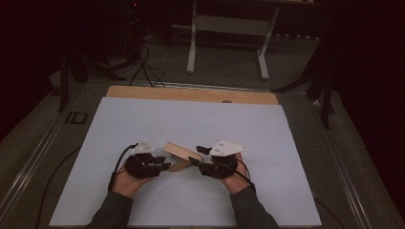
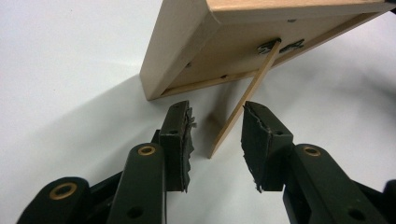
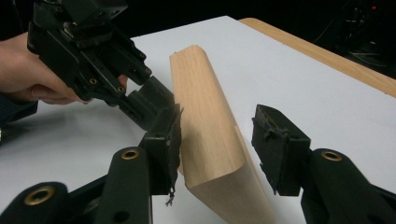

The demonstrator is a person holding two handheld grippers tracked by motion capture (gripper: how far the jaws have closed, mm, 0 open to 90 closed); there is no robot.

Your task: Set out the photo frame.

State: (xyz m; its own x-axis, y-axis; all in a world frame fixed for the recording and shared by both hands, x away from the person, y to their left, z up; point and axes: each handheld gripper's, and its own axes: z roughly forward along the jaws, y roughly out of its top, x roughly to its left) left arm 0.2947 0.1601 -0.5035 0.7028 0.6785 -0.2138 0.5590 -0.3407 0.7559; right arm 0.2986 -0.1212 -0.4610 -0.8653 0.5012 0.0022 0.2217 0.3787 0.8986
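Wooden frame (image 1: 180, 151) leaned on its back strut (image 2: 243, 107); left tool (image 2: 215, 140) spread around the strut to adjust it, right tool (image 3: 217, 144) spread astride the frame's edge, steadying

High view looks down from afar; both gripper views sit close, sharing the wooden frame (image 1: 182, 153).

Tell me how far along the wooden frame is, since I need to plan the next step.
Done: the wooden frame is tilted up off the white table, its stand leg swung out. In hand: the right gripper straddles the frame's edge, the left gripper brackets the leg, jaws apart. Left: standing it up unaided.
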